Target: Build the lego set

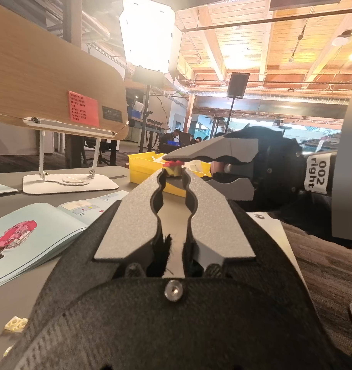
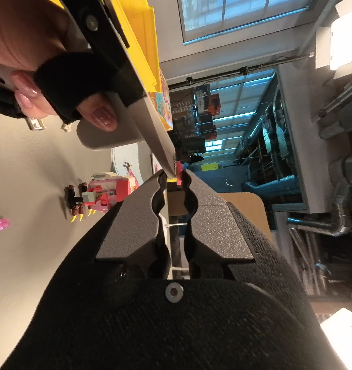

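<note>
Bricks: small stack of toy bricks (image 1: 173, 170), a yellow and dark block with a flat red plate (image 1: 173, 163) on top, held above the desk (image 1: 119, 181) where the two grippers' tips meet.
Left gripper: left gripper (image 1: 173, 171) pinches the yellow and dark block from both sides, fingertips narrowly apart with the block between them.
Right gripper: right gripper (image 2: 173, 177) comes in across the left one, its fingers turned so one lies over the red plate and the other under the block; it clamps the stack through its height.
Key relation: both grippers hold the same stack at right angles to each other; the red plate lies flat against the right gripper's upper finger (image 1: 211, 149).
Behind: yellow bin (image 1: 149, 170) just beyond the stack.
Left side: open booklet (image 1: 37, 230) and white stand (image 1: 69, 183) holding a wooden board.
Further off: pink and white brick model (image 2: 105, 192) on the desk, well apart.
Loose piece: pale brick (image 1: 16, 327) near the desk edge.
</note>
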### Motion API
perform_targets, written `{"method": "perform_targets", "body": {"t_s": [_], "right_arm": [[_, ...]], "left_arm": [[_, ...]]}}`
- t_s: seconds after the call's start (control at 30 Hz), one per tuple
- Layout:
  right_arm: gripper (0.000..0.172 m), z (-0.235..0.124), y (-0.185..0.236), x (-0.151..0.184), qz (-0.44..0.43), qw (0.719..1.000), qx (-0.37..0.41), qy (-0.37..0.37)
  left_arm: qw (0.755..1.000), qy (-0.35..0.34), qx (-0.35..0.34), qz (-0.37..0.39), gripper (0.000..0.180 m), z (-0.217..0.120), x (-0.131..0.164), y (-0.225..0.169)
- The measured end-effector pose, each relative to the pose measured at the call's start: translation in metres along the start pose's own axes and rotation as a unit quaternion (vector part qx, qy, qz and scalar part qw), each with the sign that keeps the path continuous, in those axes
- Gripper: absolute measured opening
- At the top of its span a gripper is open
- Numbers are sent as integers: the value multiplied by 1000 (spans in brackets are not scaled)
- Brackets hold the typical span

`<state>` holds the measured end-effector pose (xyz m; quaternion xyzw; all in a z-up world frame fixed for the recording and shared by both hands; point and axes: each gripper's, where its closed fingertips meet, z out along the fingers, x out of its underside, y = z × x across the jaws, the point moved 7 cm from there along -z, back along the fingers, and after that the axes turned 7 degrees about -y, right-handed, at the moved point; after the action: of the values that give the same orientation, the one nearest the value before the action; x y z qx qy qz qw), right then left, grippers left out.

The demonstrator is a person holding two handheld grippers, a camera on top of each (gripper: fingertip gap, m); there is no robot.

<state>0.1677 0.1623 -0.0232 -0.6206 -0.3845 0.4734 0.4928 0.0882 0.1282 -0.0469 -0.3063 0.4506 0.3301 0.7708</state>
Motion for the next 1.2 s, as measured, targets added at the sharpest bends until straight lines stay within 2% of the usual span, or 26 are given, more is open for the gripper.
{"method": "perform_targets", "body": {"t_s": [0.17, 0.33, 0.4, 0.5, 0.63, 0.73, 0.83, 1.0, 1.03, 1.1, 1.2], "right_arm": [[14, 1, 2, 3, 26, 1000, 11, -7], [14, -8, 9, 4, -7, 999, 54, -6], [14, -16, 15, 15, -5, 998, 54, 16], [14, -34, 23, 36, 9, 998, 49, 34], [14, -46, 31, 27, -43, 998, 54, 4], [14, -46, 35, 23, -72, 996, 54, -9], [14, -47, 35, 22, -92, 994, 63, -17], [14, -47, 36, 22, -113, 991, 66, -23], [16, -47, 37, 22, -109, 992, 65, -25], [30, -48, 38, 23, -87, 994, 50, -34], [39, -54, 39, 30, 41, 997, -29, -58]], "left_arm": [[1000, 5, -1, 5, 14, 1, 1, 2], [999, 22, 33, 1, 14, 4, 4, -3], [999, 35, 28, 28, 14, 5, 8, -5], [997, 54, 42, 42, 25, 7, 13, -10], [994, 85, 68, 7, 34, 15, 22, -19], [992, 102, 79, 8, 31, 19, 28, -25], [991, 99, 88, 6, 19, 18, 28, -27], [990, 103, 93, 5, 18, 18, 29, -26], [990, 106, 93, 6, 17, 18, 29, -26], [990, 110, 85, 20, 17, 17, 29, -23], [987, 126, 97, 28, 17, 16, 32, -21]]}}
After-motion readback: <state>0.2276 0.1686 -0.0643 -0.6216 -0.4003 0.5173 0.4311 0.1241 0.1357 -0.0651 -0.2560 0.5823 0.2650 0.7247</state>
